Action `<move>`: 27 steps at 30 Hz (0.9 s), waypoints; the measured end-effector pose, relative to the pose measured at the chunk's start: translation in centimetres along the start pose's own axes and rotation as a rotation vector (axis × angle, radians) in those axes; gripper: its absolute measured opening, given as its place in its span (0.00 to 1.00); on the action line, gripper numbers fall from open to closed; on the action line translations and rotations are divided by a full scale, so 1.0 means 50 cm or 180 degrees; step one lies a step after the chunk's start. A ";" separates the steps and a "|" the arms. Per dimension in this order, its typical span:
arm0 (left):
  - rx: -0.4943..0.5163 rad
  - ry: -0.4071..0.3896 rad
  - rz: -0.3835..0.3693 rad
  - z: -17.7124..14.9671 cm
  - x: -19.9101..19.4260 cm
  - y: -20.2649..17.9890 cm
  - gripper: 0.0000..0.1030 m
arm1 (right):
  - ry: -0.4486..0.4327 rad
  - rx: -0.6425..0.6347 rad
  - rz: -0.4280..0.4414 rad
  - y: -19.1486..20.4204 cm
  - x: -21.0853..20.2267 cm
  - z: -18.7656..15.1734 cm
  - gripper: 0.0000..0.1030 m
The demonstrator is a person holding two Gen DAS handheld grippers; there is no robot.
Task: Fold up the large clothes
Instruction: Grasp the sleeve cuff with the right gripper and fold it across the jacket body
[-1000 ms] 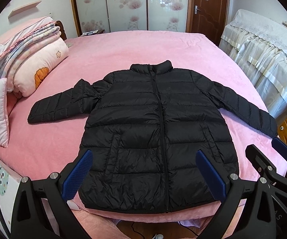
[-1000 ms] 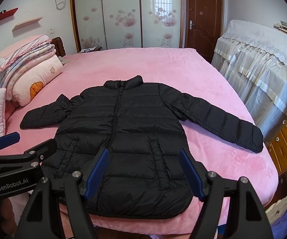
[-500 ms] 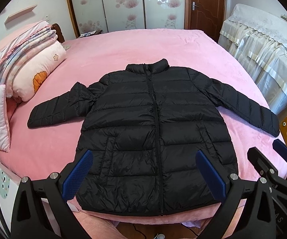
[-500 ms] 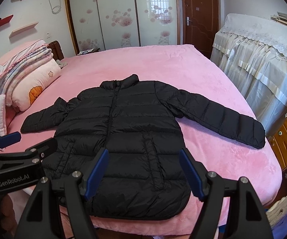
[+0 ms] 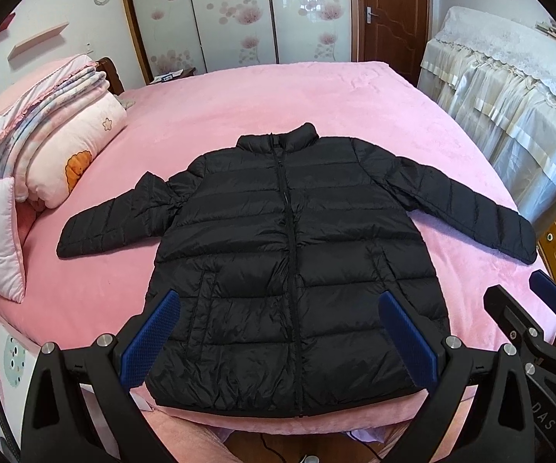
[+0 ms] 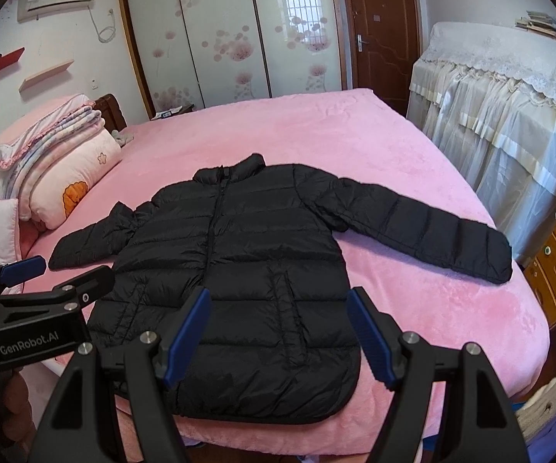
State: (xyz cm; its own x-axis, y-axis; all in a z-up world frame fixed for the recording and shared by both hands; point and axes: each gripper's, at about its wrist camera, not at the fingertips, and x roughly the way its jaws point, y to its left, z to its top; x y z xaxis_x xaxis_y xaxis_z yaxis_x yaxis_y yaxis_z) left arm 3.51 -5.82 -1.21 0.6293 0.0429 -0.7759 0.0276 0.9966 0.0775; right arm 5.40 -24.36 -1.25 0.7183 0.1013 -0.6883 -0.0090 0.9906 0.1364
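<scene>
On the pink bed (image 5: 316, 96), a black jacket (image 5: 289, 270) is laid flat, sleeves spread. Above its hem, left tongs (image 5: 278, 339) and right tongs (image 6: 278, 332) are held wide apart, gripping nothing.

The left gripper (image 5: 278, 337) has 2 black, angular fingers, each faced on the inside with a blue pad (image 5: 150, 337) of fine grid texture. Round silver screw heads sit on the black arms behind the pads. The right gripper (image 6: 280, 333) is built the same, with ribbed blue pads (image 6: 370, 337) and silver screws. White lettering "GenRobot.AI" runs along the left gripper's black body. A bit of bare skin shows below that body.
</scene>
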 end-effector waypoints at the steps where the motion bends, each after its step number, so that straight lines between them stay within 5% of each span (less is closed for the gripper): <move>1: -0.0010 -0.0012 0.0001 0.001 -0.004 -0.001 0.99 | -0.0021 -0.0016 -0.0004 -0.003 -0.005 0.002 0.72; 20: 0.0378 -0.0413 0.0186 0.067 -0.020 -0.141 0.99 | -0.0085 0.0240 -0.0078 -0.164 0.015 0.042 0.72; 27: 0.0683 -0.0665 0.0127 0.131 0.055 -0.246 0.99 | 0.0004 0.0891 -0.0238 -0.329 0.115 0.050 0.72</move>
State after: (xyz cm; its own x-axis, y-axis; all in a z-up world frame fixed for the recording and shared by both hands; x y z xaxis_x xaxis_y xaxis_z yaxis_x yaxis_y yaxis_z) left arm 9.97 -18.42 -0.19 0.7788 0.0442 -0.6257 0.1491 0.9559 0.2532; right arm 11.43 -40.29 -5.69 0.7089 0.0292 -0.7047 0.2364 0.9315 0.2764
